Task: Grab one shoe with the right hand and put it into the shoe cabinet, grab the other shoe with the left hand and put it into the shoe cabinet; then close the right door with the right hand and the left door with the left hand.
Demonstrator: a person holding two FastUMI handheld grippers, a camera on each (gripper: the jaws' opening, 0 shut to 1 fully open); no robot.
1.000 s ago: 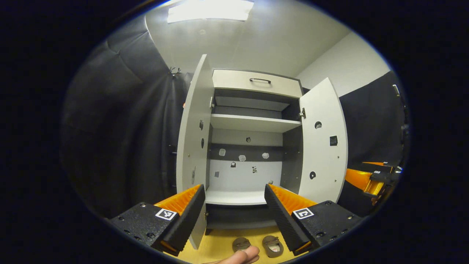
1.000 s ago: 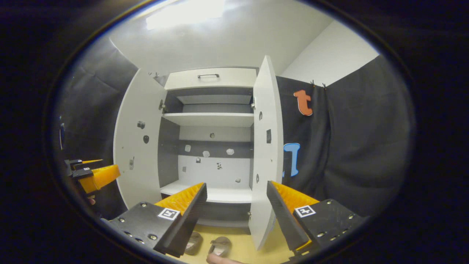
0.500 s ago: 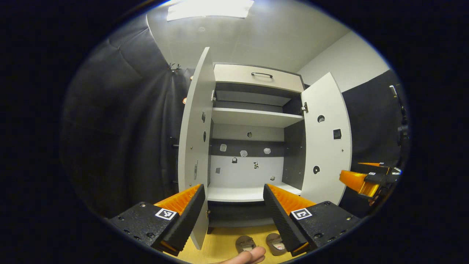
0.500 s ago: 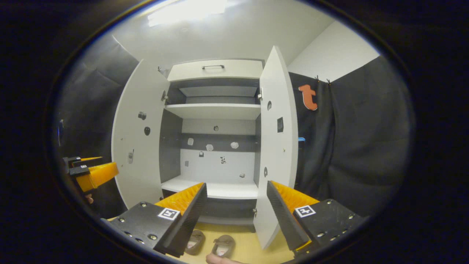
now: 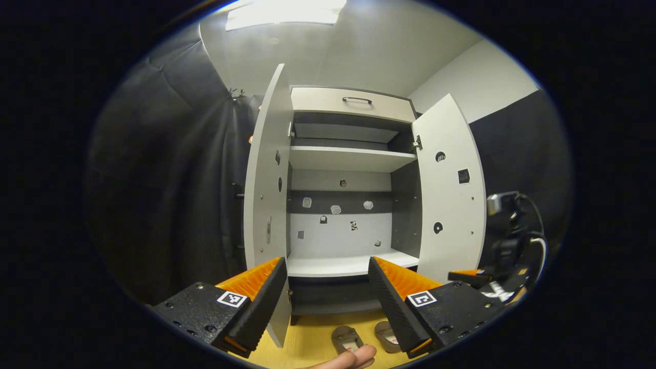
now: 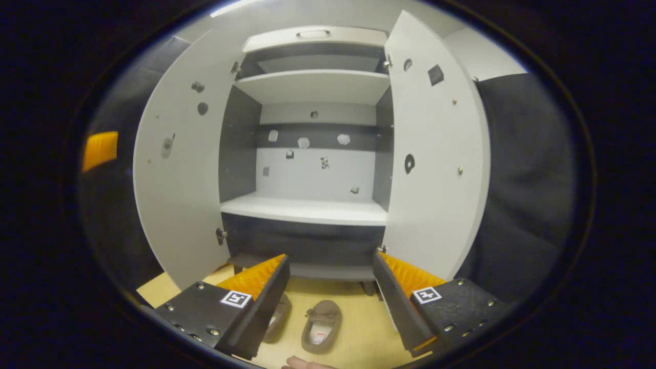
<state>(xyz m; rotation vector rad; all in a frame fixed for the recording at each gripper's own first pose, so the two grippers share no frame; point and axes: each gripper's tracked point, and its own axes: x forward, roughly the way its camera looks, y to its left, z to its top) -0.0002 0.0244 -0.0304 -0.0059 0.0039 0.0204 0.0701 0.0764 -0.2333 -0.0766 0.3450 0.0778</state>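
Both shoes lay side by side on the yellow floor at the bottom centre of the right gripper view, just before the shoe cabinet, whose two doors stood wide and whose shelves were bare. I judged nothing done yet: both placements and both door closings remained. My right gripper pointed downward over the shoes, jaws wide apart and holding nothing; my left gripper faced the cabinet, likewise gaping and unladen.
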